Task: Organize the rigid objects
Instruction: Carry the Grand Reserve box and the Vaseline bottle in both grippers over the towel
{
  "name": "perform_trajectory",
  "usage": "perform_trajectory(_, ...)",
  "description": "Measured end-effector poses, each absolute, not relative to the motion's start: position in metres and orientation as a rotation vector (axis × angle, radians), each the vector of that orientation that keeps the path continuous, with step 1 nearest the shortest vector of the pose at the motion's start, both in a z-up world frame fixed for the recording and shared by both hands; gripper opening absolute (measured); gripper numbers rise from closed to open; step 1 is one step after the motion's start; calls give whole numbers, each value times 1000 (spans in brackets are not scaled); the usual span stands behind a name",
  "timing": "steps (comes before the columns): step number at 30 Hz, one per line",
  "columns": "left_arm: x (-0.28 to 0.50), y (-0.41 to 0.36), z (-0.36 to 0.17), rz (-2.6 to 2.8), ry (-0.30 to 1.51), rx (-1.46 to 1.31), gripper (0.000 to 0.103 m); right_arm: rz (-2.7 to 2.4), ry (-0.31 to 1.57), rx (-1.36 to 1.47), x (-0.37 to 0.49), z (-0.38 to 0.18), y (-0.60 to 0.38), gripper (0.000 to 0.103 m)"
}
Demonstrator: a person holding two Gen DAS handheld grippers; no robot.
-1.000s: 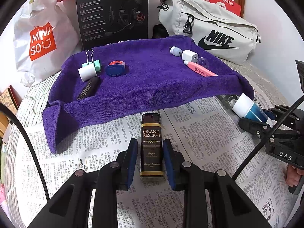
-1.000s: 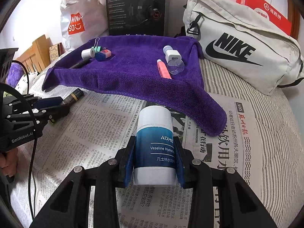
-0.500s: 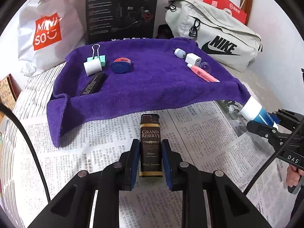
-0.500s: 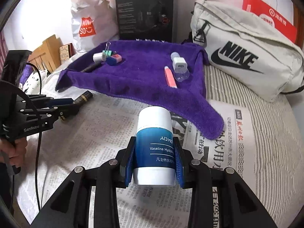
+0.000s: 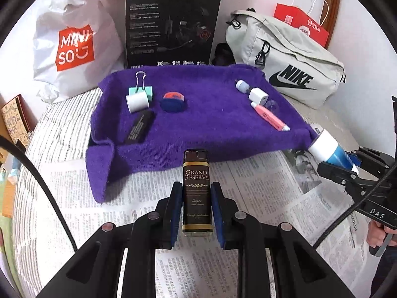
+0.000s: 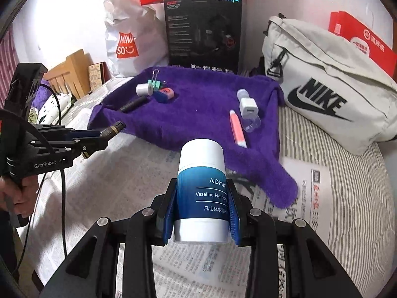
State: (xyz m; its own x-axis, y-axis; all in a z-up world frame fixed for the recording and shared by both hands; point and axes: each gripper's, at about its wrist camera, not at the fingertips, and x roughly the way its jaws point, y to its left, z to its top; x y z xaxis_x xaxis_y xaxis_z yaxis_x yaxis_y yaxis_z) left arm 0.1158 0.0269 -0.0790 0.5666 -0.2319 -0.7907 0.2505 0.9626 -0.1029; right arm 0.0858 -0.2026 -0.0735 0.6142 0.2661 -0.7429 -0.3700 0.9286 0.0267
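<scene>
My left gripper (image 5: 197, 198) is shut on a dark brown Grand Reserve box (image 5: 197, 188), held above the newspaper just before the purple towel (image 5: 211, 121). My right gripper (image 6: 202, 206) is shut on a blue and white Vaseline bottle (image 6: 202, 188), also lifted near the towel's front edge; the bottle also shows at the right of the left wrist view (image 5: 327, 149). On the towel lie a white roll (image 5: 137, 102), a teal binder clip (image 5: 140, 88), a blue and orange item (image 5: 173, 101), a black stick (image 5: 139, 129), a white charger (image 5: 258, 95) and a pink pen (image 5: 269, 116).
Newspaper (image 5: 148, 198) covers a striped bed. Behind the towel stand a Miniso bag (image 5: 72, 39), a black headset box (image 5: 171, 24), a grey Nike bag (image 5: 287, 64) and a red paper bag (image 5: 301, 27). A wooden bed frame (image 6: 72, 74) is at the left in the right wrist view.
Both grippers have risen and moved forward toward the towel, each still holding its object. The box and the bottle are now closer to the towel's front edge.
</scene>
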Motion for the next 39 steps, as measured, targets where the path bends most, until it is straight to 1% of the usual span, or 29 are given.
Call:
perform_trajectory(8, 133, 29, -58, -269, 908, 13, 22, 355, 828, -153, 104, -62, -197, 36)
perform_trajectory(17, 163, 26, -51, -271, 914, 24, 22, 355, 827, -145, 134, -54, -195, 36)
perform_trajectory(28, 206, 16, -59, -301, 944, 24, 22, 352, 836, -141, 169, -56, -197, 36)
perform_trajectory(39, 240, -5, -84, -357, 1005, 56, 22, 345, 856, -132, 191, -65, -197, 36)
